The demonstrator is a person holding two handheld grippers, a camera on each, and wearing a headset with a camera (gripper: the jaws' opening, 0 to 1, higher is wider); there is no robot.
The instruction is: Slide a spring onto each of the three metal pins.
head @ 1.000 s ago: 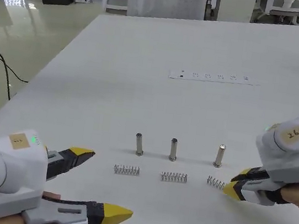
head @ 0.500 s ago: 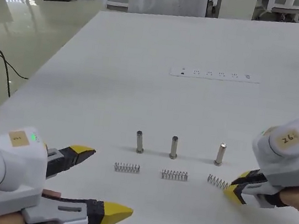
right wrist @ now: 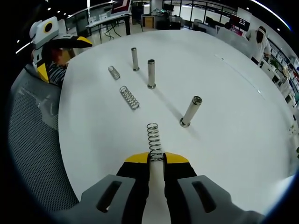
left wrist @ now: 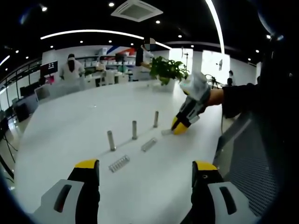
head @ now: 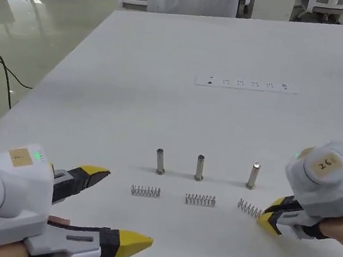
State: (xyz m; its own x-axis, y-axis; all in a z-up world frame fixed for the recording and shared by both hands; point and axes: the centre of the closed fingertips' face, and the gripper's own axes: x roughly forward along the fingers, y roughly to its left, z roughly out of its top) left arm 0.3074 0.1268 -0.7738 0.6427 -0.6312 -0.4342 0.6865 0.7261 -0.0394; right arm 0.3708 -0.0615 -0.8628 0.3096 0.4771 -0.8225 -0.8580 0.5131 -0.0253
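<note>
I see my white table [head: 167, 70] across most of the head view. The left gripper [head: 119, 207] sits at lower left, its body cut off by the bottom edge and its jaws spread wide and empty. At lower right the right gripper [head: 266, 216] pinches the right-hand spring [head: 248, 207], whose gripped end is hidden between the yellow tips. Nothing has shifted over the last second. Three pins [head: 200, 168] stand upright mid-frame. The other two springs [head: 200, 200] lie just below them, and all three springs run left-right.
</note>
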